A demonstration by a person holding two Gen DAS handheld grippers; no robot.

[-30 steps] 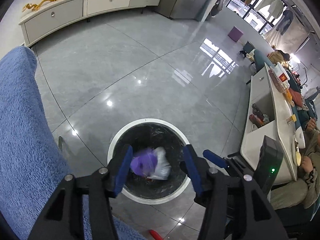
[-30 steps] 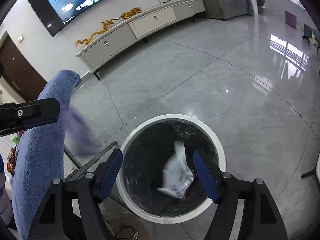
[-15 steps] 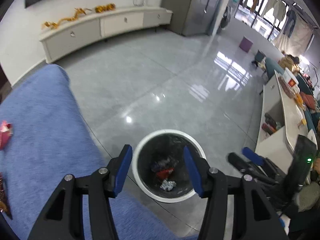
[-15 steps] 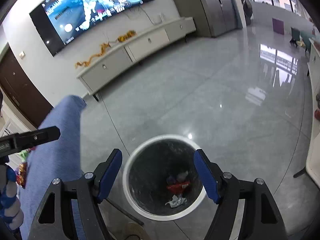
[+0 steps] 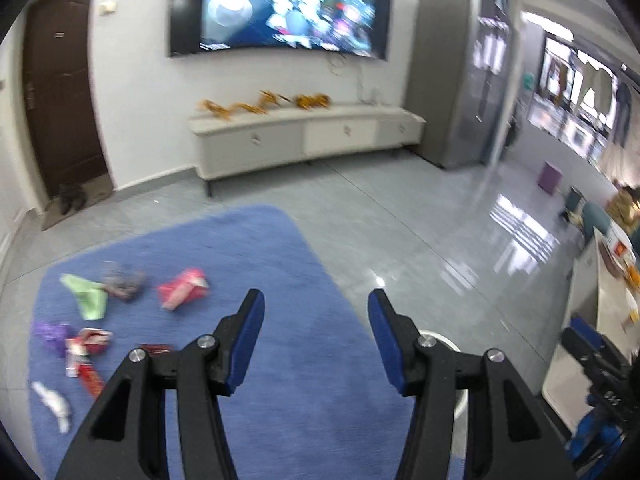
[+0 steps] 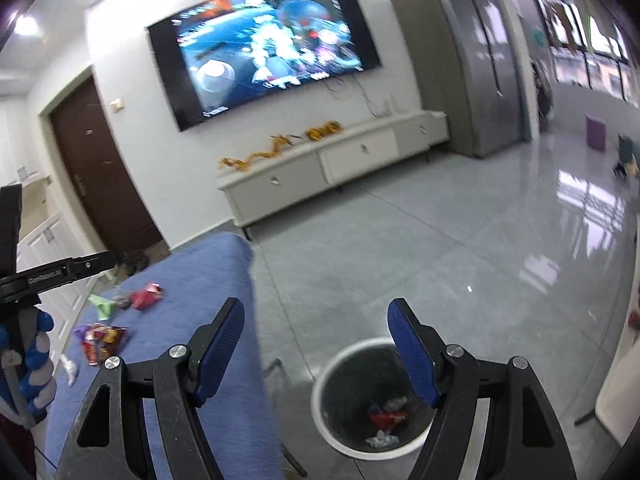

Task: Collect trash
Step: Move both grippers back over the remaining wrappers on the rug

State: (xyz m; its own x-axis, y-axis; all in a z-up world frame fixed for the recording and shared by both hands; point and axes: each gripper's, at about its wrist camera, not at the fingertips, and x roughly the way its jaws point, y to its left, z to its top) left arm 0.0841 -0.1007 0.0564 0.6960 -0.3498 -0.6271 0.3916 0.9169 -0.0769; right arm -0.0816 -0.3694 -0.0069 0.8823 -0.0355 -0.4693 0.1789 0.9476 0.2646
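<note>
My left gripper (image 5: 316, 312) is open and empty above the blue cloth surface (image 5: 280, 280). Trash lies on its left part: a red wrapper (image 5: 182, 289), a green wrapper (image 5: 88, 296), a purple piece (image 5: 50, 332) and a red and white packet (image 5: 86, 344). My right gripper (image 6: 316, 320) is open and empty, raised above the white-rimmed bin (image 6: 328, 384), which holds several wrappers (image 6: 386, 416). The red wrapper (image 6: 146, 295) and a snack packet (image 6: 104, 340) also show in the right wrist view. The bin rim (image 5: 438, 338) peeks behind my left gripper's right finger.
A white TV cabinet (image 6: 332, 168) stands under a wall TV (image 6: 268, 48). A brown door (image 6: 100, 172) is at left. Glossy grey floor (image 6: 460, 248) spreads to the right. A white counter (image 5: 608, 296) with items is at far right.
Both grippers rose and tilted up away from the bin. The purple and white trash fell into the bin. The left gripper swung left over the blue cloth, bringing the remaining trash into view.
</note>
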